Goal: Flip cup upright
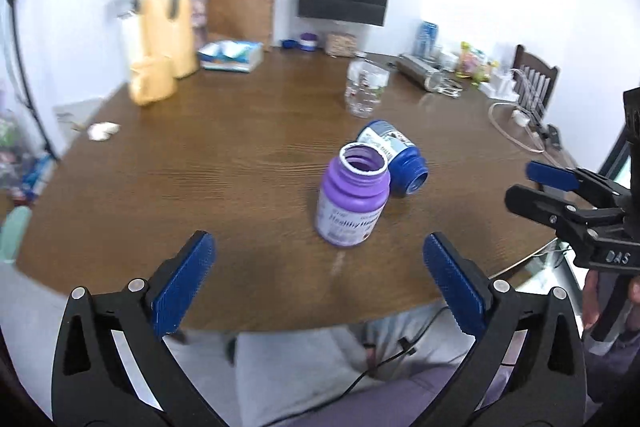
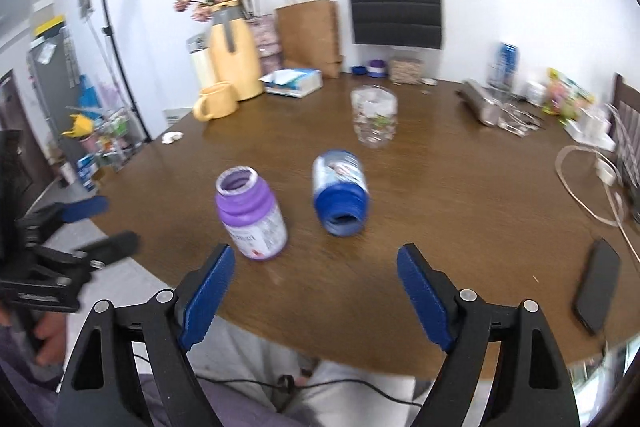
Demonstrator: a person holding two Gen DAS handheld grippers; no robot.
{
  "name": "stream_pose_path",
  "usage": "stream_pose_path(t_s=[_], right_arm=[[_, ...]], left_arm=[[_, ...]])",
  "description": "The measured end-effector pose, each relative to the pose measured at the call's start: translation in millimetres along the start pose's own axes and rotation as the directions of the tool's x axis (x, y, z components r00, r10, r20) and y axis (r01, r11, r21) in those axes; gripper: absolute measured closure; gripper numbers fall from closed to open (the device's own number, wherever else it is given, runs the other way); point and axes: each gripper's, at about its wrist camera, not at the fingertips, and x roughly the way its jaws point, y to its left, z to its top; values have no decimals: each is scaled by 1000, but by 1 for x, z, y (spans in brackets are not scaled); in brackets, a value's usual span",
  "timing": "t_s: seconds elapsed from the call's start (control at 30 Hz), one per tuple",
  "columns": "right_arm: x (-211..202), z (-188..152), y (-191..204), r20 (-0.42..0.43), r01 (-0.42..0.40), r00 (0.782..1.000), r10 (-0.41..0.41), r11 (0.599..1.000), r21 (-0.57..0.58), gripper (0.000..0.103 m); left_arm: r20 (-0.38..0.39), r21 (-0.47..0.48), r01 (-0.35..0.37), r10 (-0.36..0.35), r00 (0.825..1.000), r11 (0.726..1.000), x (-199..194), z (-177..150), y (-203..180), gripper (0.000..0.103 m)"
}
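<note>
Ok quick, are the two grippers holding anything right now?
Left gripper: open, holding nothing.
Right gripper: open, holding nothing.

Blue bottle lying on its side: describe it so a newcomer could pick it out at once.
On the brown wooden table, near the front edge, two open bottles sit in front of a clear glass. The blue bottle is the one lying on its side, mouth toward the camera, beside the upright purple bottle.
</note>
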Motion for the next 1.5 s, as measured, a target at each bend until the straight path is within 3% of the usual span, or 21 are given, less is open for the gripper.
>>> stream_pose_path(t_s=[0.2,0.3,0.4,1.5], right_arm=[[-30,-50,4,7,41,999,-43,985,170,16],[-37,-66,13,11,28,1000,-30,987,160,16],[-35,-64,16,2,44,999,-45,990,134,16],[-36,-65,18,6,46,999,-48,990,136,16]], left_arm=[[49,-26,-104,105,993,994,-45,-30,-13,0],[29,-43,-51,52,998,998,-53,-49,-18,0],[20,-22,-82,83,996,996,-52,-50,-20,0],[11,-48,-93,94,996,994,-48,-50,-11,0]])
